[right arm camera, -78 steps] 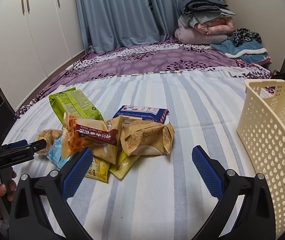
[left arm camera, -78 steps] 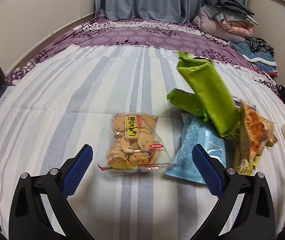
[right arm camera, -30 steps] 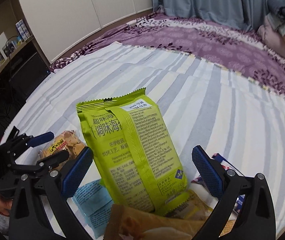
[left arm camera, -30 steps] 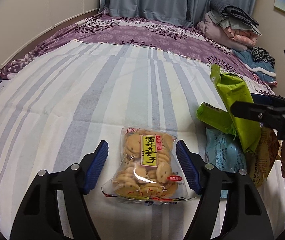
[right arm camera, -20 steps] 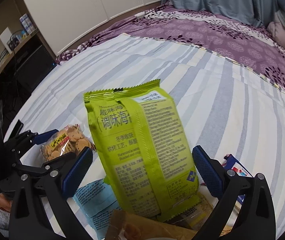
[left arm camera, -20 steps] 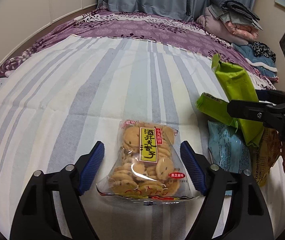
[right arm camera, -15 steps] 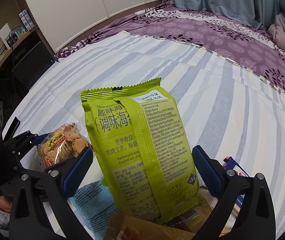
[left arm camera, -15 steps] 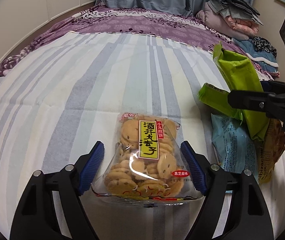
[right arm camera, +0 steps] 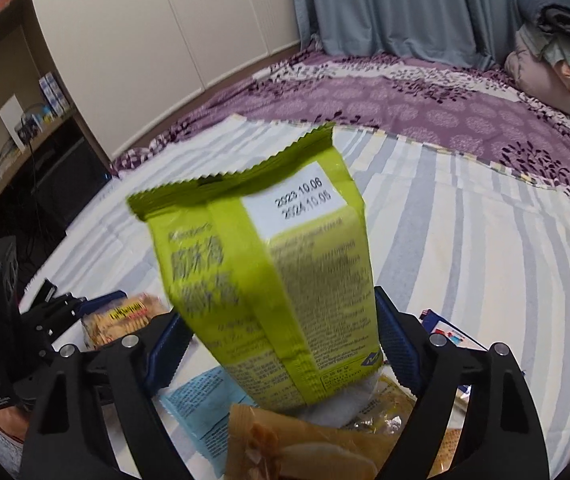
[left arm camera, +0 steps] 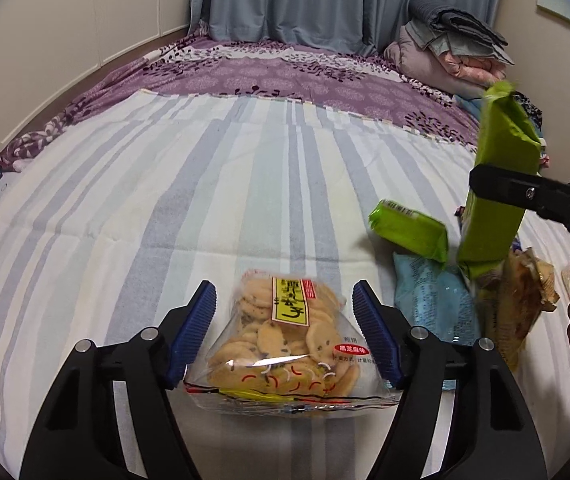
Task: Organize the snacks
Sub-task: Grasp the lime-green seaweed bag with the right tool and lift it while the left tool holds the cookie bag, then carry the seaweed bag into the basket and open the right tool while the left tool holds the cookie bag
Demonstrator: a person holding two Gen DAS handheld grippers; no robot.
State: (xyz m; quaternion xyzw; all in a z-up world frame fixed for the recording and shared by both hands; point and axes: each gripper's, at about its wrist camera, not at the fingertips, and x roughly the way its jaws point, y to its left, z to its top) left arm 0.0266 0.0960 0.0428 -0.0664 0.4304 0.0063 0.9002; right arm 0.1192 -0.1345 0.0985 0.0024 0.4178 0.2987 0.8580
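Observation:
My left gripper (left arm camera: 285,332) is shut on a clear bag of round crackers (left arm camera: 285,336) with a yellow label, on the striped bedsheet (left arm camera: 165,184). My right gripper (right arm camera: 277,332) is shut on a tall green snack bag (right arm camera: 261,272) and holds it upright above the snack pile. In the left wrist view that green bag (left arm camera: 497,184) stands tilted at the right, with the right gripper's black finger (left arm camera: 525,192) across it. The cracker bag (right arm camera: 125,316) and the left gripper (right arm camera: 57,308) show at the left of the right wrist view.
A smaller green packet (left arm camera: 409,232), a light blue packet (left arm camera: 437,304) and brown and orange snack bags (left arm camera: 521,292) lie in a pile to the right. A brown bag (right arm camera: 317,448) lies under the right gripper. A purple blanket (left arm camera: 285,72) and folded bedding (left arm camera: 445,44) lie behind.
My left gripper's fingers have closed in onto the cracker bag. My right gripper has closed on the green bag and lifted it nearer the camera.

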